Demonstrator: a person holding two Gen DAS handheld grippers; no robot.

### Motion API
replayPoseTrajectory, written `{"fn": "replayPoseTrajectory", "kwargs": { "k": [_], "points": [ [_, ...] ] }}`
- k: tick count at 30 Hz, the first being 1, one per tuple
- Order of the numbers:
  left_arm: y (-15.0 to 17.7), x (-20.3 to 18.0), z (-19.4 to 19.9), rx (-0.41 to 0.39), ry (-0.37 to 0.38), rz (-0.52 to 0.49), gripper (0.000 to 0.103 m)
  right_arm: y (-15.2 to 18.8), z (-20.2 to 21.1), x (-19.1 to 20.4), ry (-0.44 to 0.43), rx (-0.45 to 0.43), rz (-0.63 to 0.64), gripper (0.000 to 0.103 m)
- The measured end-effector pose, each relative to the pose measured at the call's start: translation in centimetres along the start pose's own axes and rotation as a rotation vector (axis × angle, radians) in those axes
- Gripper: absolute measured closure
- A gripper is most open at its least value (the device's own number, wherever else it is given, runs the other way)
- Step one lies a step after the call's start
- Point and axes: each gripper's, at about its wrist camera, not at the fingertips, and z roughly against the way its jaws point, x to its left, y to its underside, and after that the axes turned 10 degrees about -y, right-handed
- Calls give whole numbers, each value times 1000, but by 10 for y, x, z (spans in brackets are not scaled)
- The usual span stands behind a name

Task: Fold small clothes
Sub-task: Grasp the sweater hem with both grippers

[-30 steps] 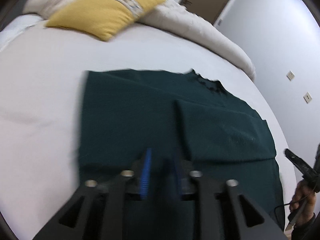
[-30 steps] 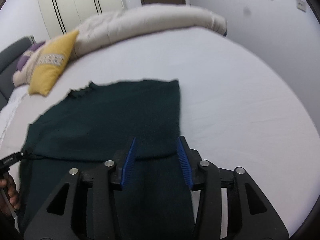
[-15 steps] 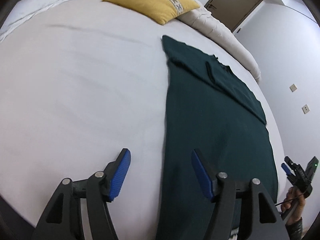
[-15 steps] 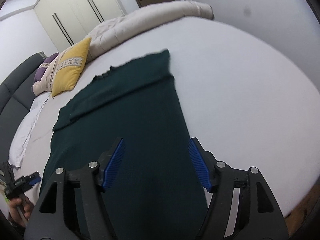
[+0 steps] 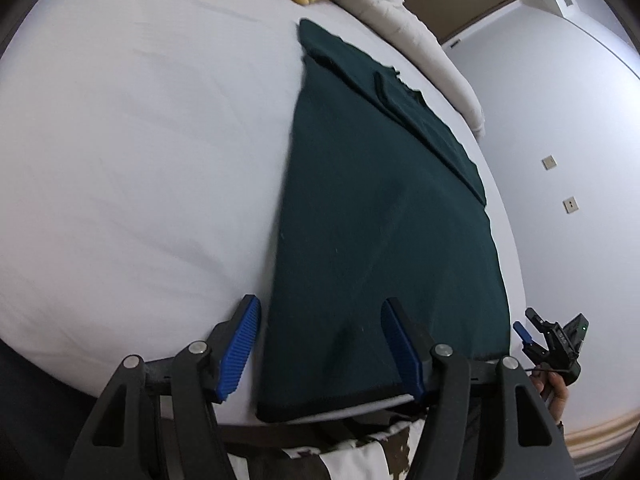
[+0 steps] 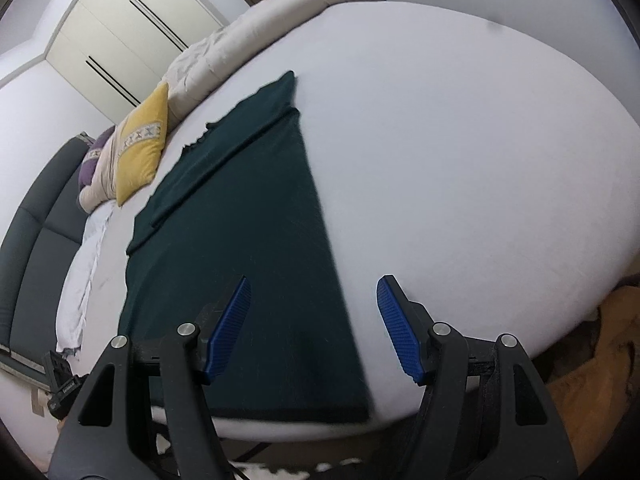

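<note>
Lying flat, green garment [image 5: 384, 216], near hem at bed [image 5: 132, 152] edge, both grippers [image 5: 320, 348] [image 6: 312, 328] just opened, empty

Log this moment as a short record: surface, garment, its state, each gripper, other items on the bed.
surface: white bed sheet
garment: dark green knit garment, lying flat, hem near the bed's front edge
garment state: sleeves folded in across the top; body not yet folded up
left gripper: open, empty, over the garment's left hem corner
right gripper: open, empty, over the right hem corner
jaw motion: both have just been opening, nothing clamped
other items: yellow patterned cushion, cream rolled duvet at the far side
</note>
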Motion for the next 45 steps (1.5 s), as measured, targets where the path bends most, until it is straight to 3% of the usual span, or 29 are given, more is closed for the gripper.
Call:
{"fn": "replayPoseTrajectory", "kwargs": {
  "k": [5, 10, 12, 18, 24, 26, 28, 31, 34, 41, 45],
  "points": [
    [0, -1, -1, 24, 6, 6, 41, 9, 6, -22, 13, 57, -56, 39],
    [3, 5, -1, 39, 9, 35, 62, 14, 10, -26, 14, 107, -70, 39],
    [5, 7, -1, 45, 12, 41, 66, 14, 10, -26, 23, 127, -68, 39],
    [6, 3, -2, 51, 7, 25, 66, 20, 2, -25, 31, 217, -74, 39],
    [5, 5, -1, 53, 18, 35, 67, 23, -6, -21, 29, 233, -88, 40],
    [6, 6, -1, 54, 22, 40, 68, 22, -8, -17, 4, 242, -87, 61],
    [6, 5, -1, 53, 22, 38, 67, 22, -11, -14, -31, 265, -94, 74],
    [5, 7, -1, 54, 27, 42, 65, 25, -17, -12, -24, 274, -88, 81],
    [6, 10, 1, 58, 40, 53, 65, 25, -16, -19, -52, 257, -124, 95],
    [8, 14, 4, 62, 60, 77, 69, 22, 2, -30, -77, 187, -151, 98],
    [10, 17, 2, 65, 41, 87, 91, 18, 18, -26, -68, 151, -127, 98]
  ]
}}
